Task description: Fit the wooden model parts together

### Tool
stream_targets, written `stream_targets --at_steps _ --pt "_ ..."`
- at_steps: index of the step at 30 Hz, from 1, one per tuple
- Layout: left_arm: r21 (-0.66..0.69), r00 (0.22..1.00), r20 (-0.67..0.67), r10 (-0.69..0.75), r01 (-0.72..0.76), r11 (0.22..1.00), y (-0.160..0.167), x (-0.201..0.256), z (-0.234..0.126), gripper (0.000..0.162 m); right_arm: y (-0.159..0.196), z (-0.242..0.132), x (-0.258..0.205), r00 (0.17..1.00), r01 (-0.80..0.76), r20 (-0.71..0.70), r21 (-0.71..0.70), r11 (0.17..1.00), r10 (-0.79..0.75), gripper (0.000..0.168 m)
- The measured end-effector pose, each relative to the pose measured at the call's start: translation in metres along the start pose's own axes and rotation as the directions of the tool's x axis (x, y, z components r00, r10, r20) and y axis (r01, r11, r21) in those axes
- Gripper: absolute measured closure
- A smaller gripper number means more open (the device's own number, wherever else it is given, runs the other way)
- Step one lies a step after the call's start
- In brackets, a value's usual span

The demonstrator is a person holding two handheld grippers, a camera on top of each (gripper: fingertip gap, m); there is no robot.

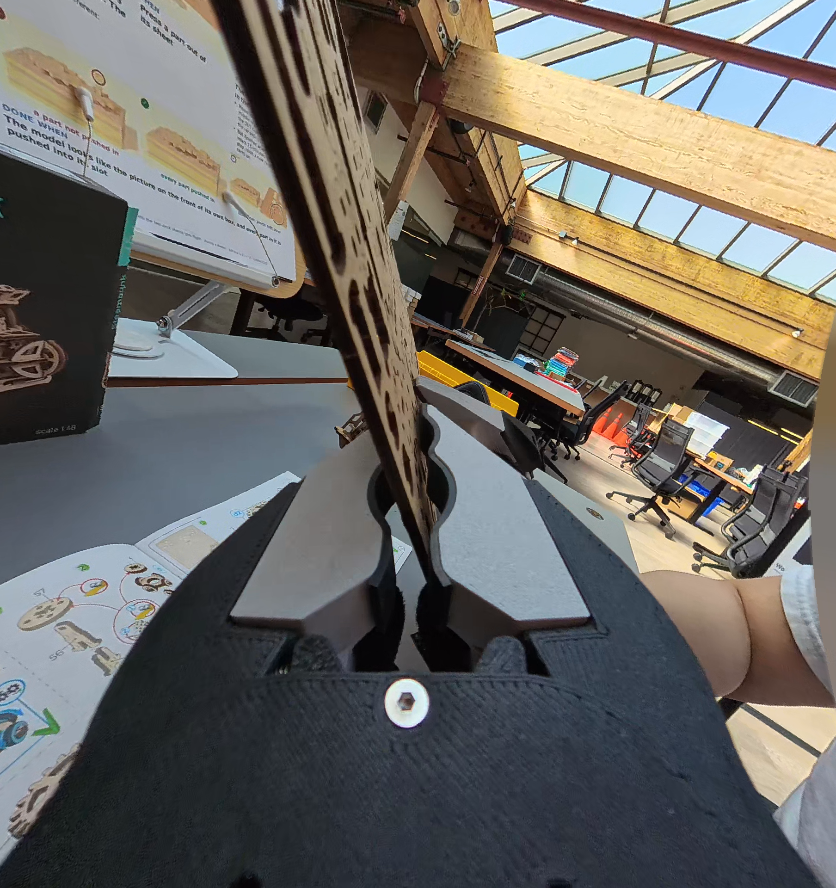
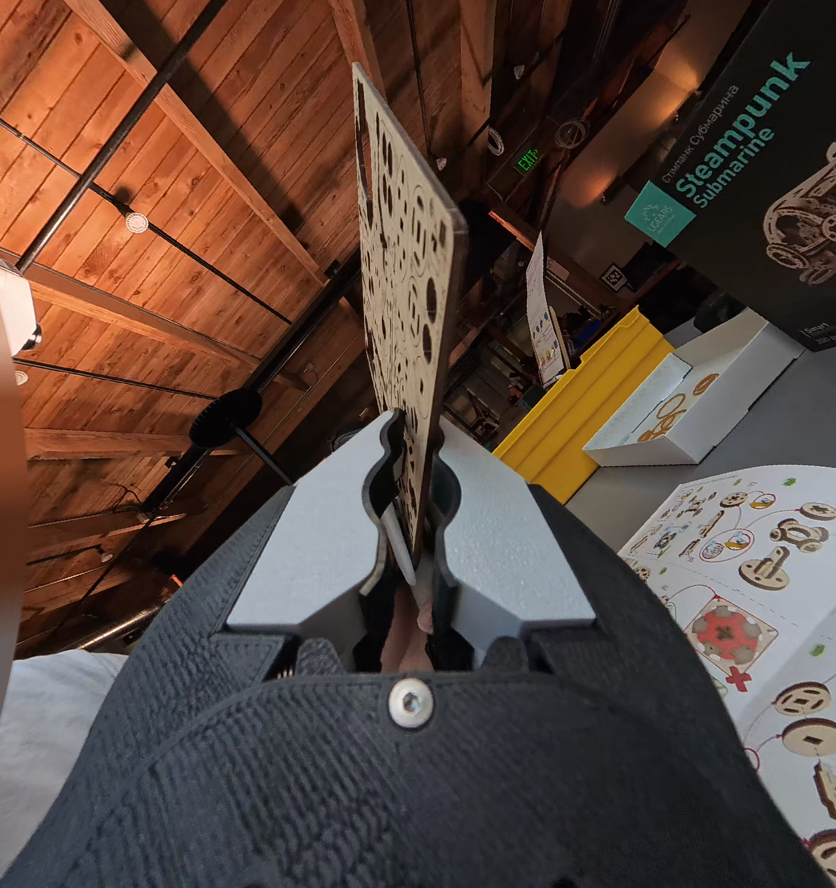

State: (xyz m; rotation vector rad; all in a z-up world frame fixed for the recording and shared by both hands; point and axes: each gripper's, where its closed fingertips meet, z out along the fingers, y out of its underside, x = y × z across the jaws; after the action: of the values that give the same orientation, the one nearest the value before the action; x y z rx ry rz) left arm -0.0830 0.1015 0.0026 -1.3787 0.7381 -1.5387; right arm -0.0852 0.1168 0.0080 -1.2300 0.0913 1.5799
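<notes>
above the grey table (image 1: pixel 166 456), each tool, left (image 1: pixel 409 485) and right (image 2: pixel 413 485), clamps the wooden sheet (image 1: pixel 358 288).

A shared workshop loft with open office seating

We look across a large hall under heavy timber beams (image 1: pixel 646 144) and a glazed skylight (image 1: pixel 694 211); long worktables (image 1: pixel 517 370) with black office chairs (image 1: pixel 661 475) fill the floor, orange cones (image 1: pixel 608 425) stand near them, a yellow bin (image 2: pixel 594 389) sits by our grey bench (image 1: pixel 166 447), and a plank ceiling (image 2: pixel 166 240) carries track lights.
</notes>
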Motion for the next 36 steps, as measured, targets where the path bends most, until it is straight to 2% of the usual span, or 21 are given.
stream_targets --at_steps 4,20,23,26,31,36 --pt "0.008 0.999 -0.018 -0.028 0.028 1.000 -0.001 0.003 -0.001 0.161 0.001 0.000 -0.003 0.991 0.124 -0.035 -0.035 0.992 -0.126 0.164" --pt "-0.022 1.000 0.024 -0.007 0.007 1.000 0.003 0.000 0.001 0.161 0.003 -0.004 0.004 0.970 0.209 -0.114 -0.058 0.976 -0.214 0.162" --pt "-0.005 1.000 0.007 0.002 -0.002 1.000 0.000 0.001 0.000 0.161 0.002 -0.001 -0.001 0.990 0.133 -0.042 -0.036 0.991 -0.134 0.163" --pt "-0.001 1.000 0.002 0.028 -0.028 1.000 0.001 0.002 0.003 0.162 -0.003 -0.004 -0.004 0.993 -0.088 0.076 0.020 0.996 0.086 0.162" --pt "0.024 0.999 -0.014 0.029 -0.028 0.999 -0.003 0.004 -0.001 0.161 -0.007 -0.001 -0.010 0.994 -0.081 0.075 0.037 0.996 0.078 0.154" --pt "0.009 0.997 -0.014 0.072 -0.072 0.997 -0.001 0.009 0.002 0.161 -0.011 -0.005 -0.009 0.991 -0.111 0.084 0.069 0.991 0.105 0.165"
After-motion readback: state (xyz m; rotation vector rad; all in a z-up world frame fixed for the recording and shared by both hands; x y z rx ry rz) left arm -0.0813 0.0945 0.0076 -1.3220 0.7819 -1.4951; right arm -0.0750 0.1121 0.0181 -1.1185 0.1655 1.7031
